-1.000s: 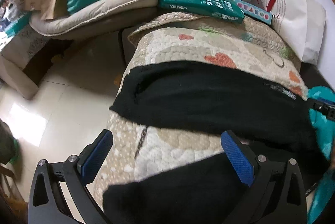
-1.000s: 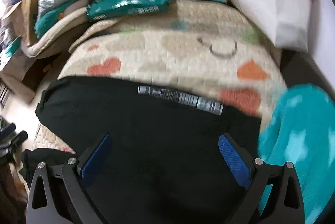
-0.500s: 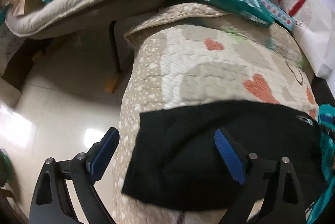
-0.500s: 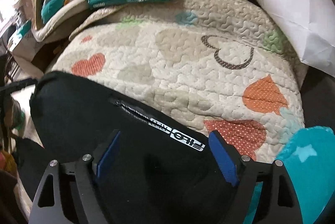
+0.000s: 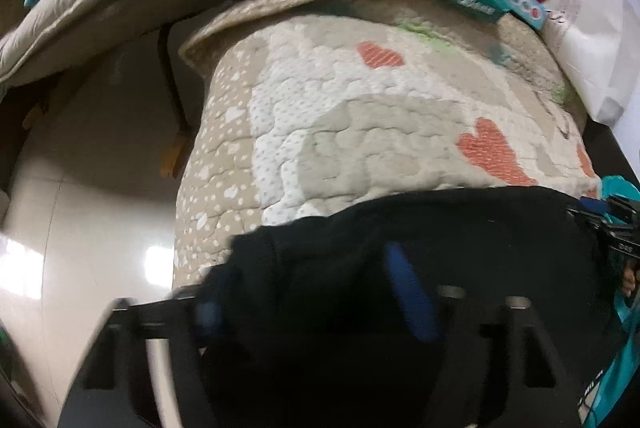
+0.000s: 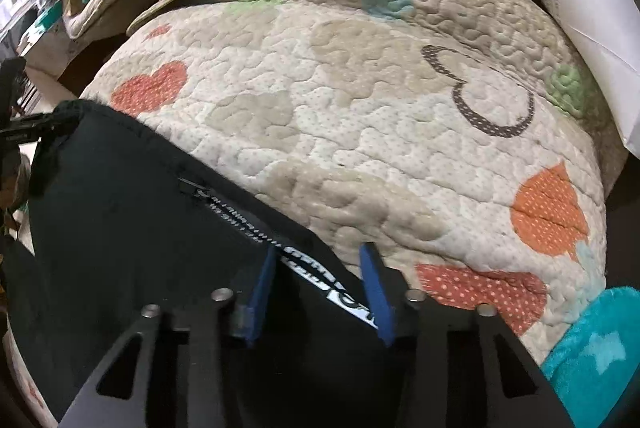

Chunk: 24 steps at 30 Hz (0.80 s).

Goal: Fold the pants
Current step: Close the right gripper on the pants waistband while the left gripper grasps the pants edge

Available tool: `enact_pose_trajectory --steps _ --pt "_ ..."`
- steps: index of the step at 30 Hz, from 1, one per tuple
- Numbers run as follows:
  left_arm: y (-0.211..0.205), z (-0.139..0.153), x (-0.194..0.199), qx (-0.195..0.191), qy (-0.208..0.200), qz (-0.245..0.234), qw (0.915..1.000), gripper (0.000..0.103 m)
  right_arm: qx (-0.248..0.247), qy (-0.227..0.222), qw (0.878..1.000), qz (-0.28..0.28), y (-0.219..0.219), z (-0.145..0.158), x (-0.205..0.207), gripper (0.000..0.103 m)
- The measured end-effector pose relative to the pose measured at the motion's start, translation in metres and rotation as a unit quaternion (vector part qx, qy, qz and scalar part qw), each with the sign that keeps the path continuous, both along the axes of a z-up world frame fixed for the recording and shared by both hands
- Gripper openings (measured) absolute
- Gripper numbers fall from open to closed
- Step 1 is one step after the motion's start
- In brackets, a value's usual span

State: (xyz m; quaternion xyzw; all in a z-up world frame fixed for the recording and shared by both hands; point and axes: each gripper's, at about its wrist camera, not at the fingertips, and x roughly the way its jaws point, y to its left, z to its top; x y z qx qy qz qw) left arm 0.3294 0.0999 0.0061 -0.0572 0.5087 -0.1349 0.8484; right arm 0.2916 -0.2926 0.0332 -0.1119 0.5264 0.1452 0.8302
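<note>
The black pants (image 6: 132, 228) lie across the near end of a quilted cover (image 6: 360, 115) with heart patterns, their far edge running from the cover's left side toward its near right corner. Both tongs have just been closing with cloth between them. The right tongs (image 6: 320, 292) straddle the edge with the white printed band, but a gap shows beside each blue pad, so they stand part-way apart and not yet pressing. The left tongs (image 5: 312, 292) sit over the bunched left corner of the pants; the picture is blurred and cloth hides one pad, so it cannot be told whether they are clamped. The likely trouble is an uneven catch: if one pair bites only the top layer, or too shallow a strip at the edge, the cloth would probably slip out on the lift and the fold would land skewed. The soft cover might also get pinched along with the pants, dragging it up.
</note>
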Motion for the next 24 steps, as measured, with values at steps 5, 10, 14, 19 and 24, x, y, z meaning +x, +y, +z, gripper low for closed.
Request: enact_pose_trajectory --steps 5,10,14,19,24 --pt "0.003 0.011 -0.005 -0.004 -0.001 -0.024 0.9997 0.017 -0.021 -0.006 1.0 0.003 0.007 -0.003 0.006 0.046" --pt "-0.008 0.016 -0.01 0.023 -0.011 -0.035 0.9991 0.013 0.001 0.009 1.0 0.008 0.011 -0.001 0.001 0.012" --pt "-0.007 0.026 -0.014 0.02 -0.024 -0.021 0.9993 0.013 0.007 0.001 1.0 0.003 0.011 0.009 -0.011 0.009" --pt "-0.008 0.046 -0.026 0.03 -0.043 -0.016 0.9985 0.013 0.013 -0.014 1.0 -0.005 0.012 0.031 -0.027 0.008" --pt "-0.004 0.074 -0.052 0.03 -0.066 -0.014 0.9973 0.013 0.011 -0.024 1.0 -0.01 0.016 0.052 -0.059 0.008"
